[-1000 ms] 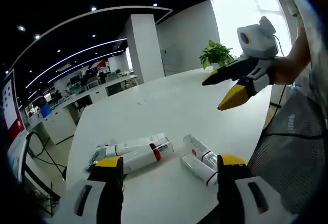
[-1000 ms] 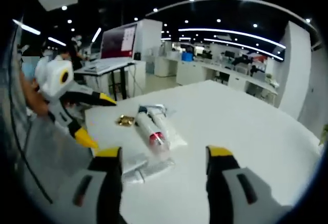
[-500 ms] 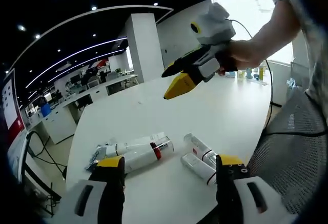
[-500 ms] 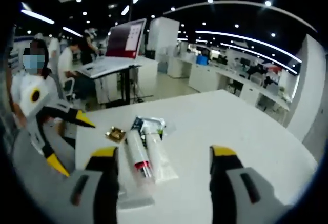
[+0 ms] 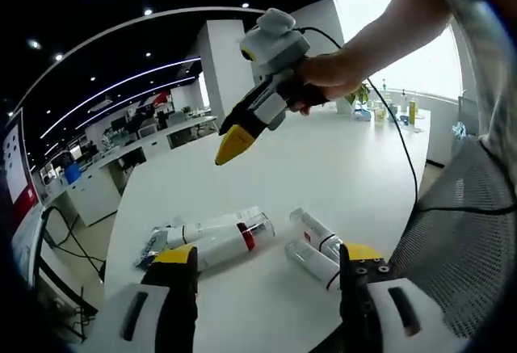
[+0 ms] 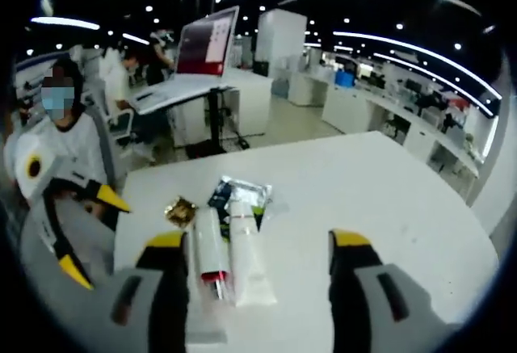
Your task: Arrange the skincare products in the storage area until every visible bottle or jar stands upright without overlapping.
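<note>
My left gripper and right gripper both hang apart, empty. The bottles lie flat on the counter; light, slick plastic, I'd judge, so grip mid-body.

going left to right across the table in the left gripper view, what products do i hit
dark sachet → long white tube → red-banded bottle → two small clear bottles lying side by side. All lie flat between the left gripper jaws; the right gripper hangs above.
</note>
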